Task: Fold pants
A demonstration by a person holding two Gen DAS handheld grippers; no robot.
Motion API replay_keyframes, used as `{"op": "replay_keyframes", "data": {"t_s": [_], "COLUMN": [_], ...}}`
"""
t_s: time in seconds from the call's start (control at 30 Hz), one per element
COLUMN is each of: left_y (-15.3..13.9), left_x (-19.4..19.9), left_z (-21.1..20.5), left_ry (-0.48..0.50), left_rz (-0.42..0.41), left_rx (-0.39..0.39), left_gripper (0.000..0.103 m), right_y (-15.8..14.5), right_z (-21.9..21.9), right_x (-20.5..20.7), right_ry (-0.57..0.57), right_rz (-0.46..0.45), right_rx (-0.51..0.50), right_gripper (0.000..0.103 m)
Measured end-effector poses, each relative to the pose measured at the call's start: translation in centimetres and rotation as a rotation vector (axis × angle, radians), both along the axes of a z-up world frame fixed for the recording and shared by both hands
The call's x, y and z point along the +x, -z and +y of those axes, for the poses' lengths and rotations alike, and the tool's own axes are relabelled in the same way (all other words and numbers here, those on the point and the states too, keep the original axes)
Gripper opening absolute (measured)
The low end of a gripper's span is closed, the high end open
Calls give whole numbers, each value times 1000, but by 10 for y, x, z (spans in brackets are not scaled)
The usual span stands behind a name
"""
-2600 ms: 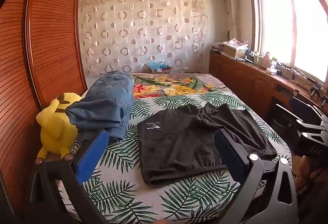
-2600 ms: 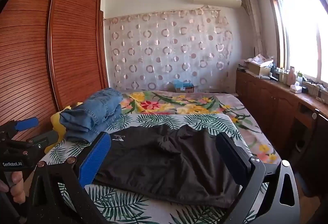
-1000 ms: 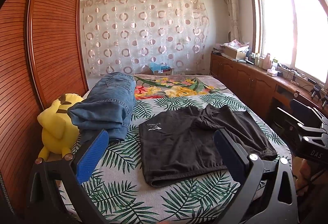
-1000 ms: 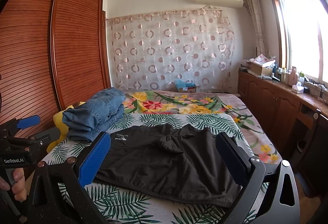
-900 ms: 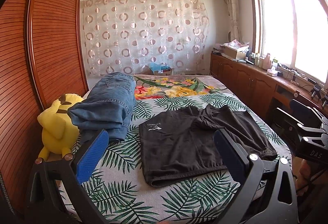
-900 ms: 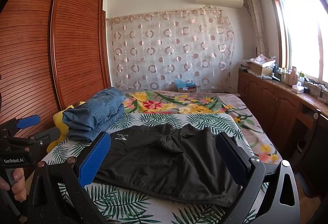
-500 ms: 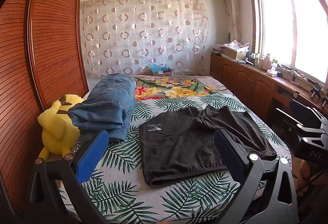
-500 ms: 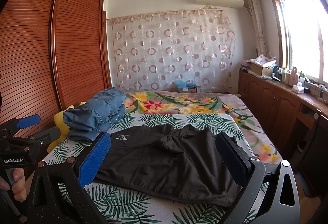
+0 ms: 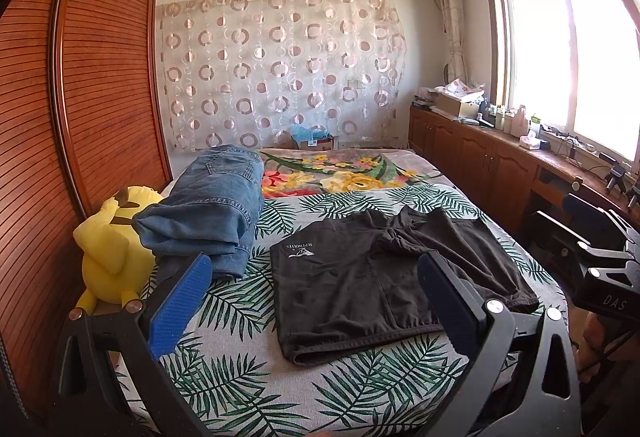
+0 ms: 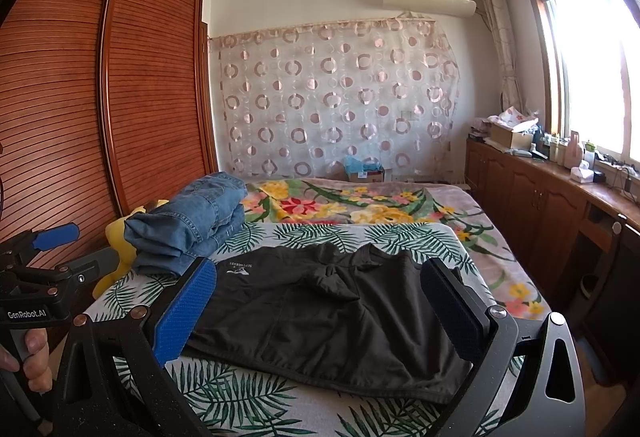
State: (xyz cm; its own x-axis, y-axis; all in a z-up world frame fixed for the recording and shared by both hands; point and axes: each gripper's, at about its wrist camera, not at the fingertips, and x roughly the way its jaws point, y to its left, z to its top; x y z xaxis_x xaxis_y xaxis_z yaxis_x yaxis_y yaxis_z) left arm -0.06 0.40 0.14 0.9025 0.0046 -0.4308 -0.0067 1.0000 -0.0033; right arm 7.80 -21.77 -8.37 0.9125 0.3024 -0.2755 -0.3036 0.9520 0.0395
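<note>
Black pants (image 9: 384, 277) (image 10: 332, 313) lie folded flat on the leaf-print bed cover (image 9: 248, 369), a small white logo near their left end. My left gripper (image 9: 316, 297) hovers open over the bed's near edge, nothing between its blue pads. My right gripper (image 10: 324, 305) is also open and empty, held in front of the pants without touching them. In the right wrist view the left gripper's body (image 10: 36, 289) shows at the left edge, gripped by a person's hand (image 10: 32, 357). The right gripper's body (image 9: 600, 261) shows at the right edge of the left wrist view.
Folded blue jeans (image 9: 208, 209) (image 10: 188, 221) are stacked left of the pants. A yellow plush toy (image 9: 108, 249) sits against the wooden wardrobe (image 9: 80, 97). A floral blanket (image 9: 344, 173) covers the bed's far half. Low cabinets (image 10: 540, 205) line the right wall under the window.
Both views have risen and pulled back slightly. The pants, the jeans and both grippers' jaws stay as they were.
</note>
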Motion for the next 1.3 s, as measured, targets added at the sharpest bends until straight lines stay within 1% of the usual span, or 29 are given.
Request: {"op": "replay_keyframes", "data": {"t_s": [0.43, 0.47, 0.57, 0.7, 0.8, 0.97, 1.13, 1.3], "left_y": [-3, -8, -8, -11, -5, 14, 24, 36], "left_x": [-2, -4, -4, -1, 9, 25, 38, 55], "left_z": [0, -1, -1, -1, -4, -5, -6, -11], "left_ry": [2, 5, 5, 15, 24, 47, 61, 89], "left_rz": [-3, -4, -3, 15, 39, 65, 49, 54], "left_rx": [3, 4, 5, 1, 6, 3, 11, 19], "left_gripper": [103, 103, 103, 103, 103, 103, 103, 103], "right_y": [-1, -1, -2, 0, 4, 8, 12, 16], "right_z": [0, 0, 0, -1, -3, -8, -13, -16], "right_x": [0, 0, 0, 3, 8, 16, 26, 37], "right_ry": [1, 1, 2, -2, -5, 8, 25, 41], "right_rz": [-3, -3, -3, 6, 17, 39, 42, 41], "right_rx": [0, 0, 0, 2, 3, 7, -12, -40], "right_gripper": [102, 102, 102, 102, 102, 102, 102, 102]}}
